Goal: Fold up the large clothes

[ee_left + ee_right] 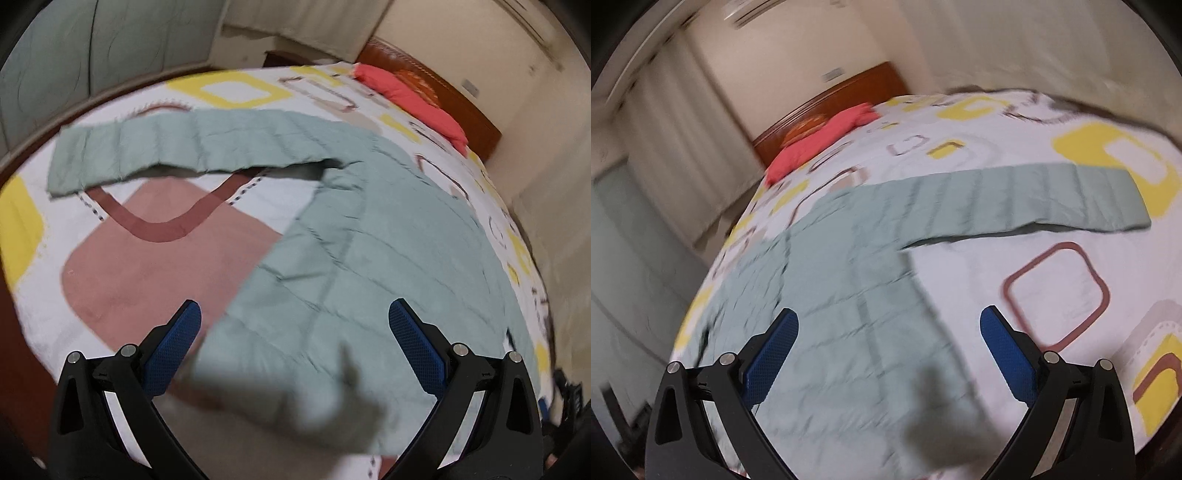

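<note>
A pale green quilted jacket (354, 251) lies spread flat on the bed, one sleeve (177, 151) stretched out to the left. In the right wrist view the same jacket (849, 295) shows with its other sleeve (1015, 203) stretched to the right. My left gripper (295, 347) is open and empty, hovering above the jacket's near hem at its left edge. My right gripper (888, 347) is open and empty, above the jacket's near hem at its right edge. Both views are blurred by motion.
The bed cover (155, 266) is white with pink, yellow and brown shapes. A red pillow (410, 96) lies by the wooden headboard (454, 96); both show in the right wrist view (820, 136). Curtains (672, 122) and walls surround the bed.
</note>
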Tool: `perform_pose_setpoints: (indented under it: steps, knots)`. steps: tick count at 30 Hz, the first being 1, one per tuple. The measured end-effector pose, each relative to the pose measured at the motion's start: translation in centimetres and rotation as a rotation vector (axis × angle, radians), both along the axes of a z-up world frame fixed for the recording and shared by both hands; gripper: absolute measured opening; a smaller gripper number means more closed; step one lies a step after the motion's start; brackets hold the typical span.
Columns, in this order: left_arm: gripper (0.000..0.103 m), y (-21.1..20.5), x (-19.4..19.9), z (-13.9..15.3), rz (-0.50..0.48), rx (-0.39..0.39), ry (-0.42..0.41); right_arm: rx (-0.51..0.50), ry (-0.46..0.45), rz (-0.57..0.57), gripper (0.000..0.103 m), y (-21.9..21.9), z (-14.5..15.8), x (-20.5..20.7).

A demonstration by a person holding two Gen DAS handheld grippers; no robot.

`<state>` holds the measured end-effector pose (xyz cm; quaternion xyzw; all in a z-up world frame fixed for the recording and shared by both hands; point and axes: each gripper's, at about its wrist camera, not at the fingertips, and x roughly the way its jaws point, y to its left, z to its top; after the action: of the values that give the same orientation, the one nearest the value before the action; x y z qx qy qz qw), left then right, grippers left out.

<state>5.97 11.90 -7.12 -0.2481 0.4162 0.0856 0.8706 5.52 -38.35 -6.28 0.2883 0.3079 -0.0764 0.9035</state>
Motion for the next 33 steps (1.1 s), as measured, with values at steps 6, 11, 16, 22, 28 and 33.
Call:
perform_pose_setpoints:
  steps: [6,11,16,22,28,33]
  knots:
    - [0.101,3.9,2.2,-2.5,0.056,-0.124,0.047,0.110,0.027,-0.133,0.098,-6.6,-2.3,1.1]
    - [0.101,6.1,2.8,-2.8,0.144,-0.086,0.026,0.204,0.030,-0.239,0.097,-11.4,-4.3,1.3]
    - [0.100,8.1,3.2,-3.5,0.226,-0.063,0.019,0.259,0.051,-0.314,0.065,-14.5,-6.3,1.2]
    - [0.100,8.7,3.5,-3.6,0.282,-0.048,-0.026,0.408,-0.012,-0.362,0.065,-15.9,-8.7,0.2]
    - [0.100,8.8,4.2,-3.8,0.291,-0.006,-0.028,0.480,-0.097,-0.457,0.067,-17.9,-9.5,-0.7]
    - [0.100,9.1,4.4,-4.0,0.300,0.001,-0.034,0.515,-0.186,-0.521,0.069,-19.2,-10.0,-1.4]
